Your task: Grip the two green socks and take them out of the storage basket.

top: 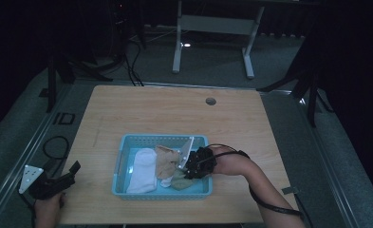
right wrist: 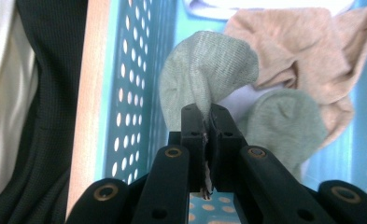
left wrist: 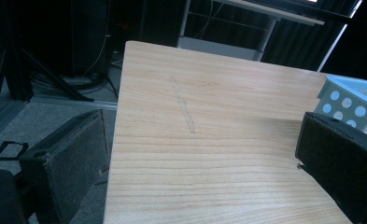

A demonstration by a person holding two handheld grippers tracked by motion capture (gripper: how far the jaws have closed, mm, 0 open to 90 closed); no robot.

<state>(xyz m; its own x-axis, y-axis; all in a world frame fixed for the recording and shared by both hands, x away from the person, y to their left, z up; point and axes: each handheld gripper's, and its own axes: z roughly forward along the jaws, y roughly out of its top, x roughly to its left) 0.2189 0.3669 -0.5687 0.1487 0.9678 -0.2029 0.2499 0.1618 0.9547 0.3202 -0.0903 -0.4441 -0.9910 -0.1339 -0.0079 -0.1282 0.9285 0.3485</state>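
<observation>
In the blue basket [right wrist: 125, 93], the grey-green sock [right wrist: 209, 70] is pinched at a fold by the right gripper [right wrist: 208, 122], jaws shut tight on it; soft, light and floppy, it should drape, so a bunched fold seems the surest hold.

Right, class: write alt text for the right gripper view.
The right claw is shut on a pale green sock, pinched above a blue perforated basket. A beige sock lies crumpled behind it.
</observation>
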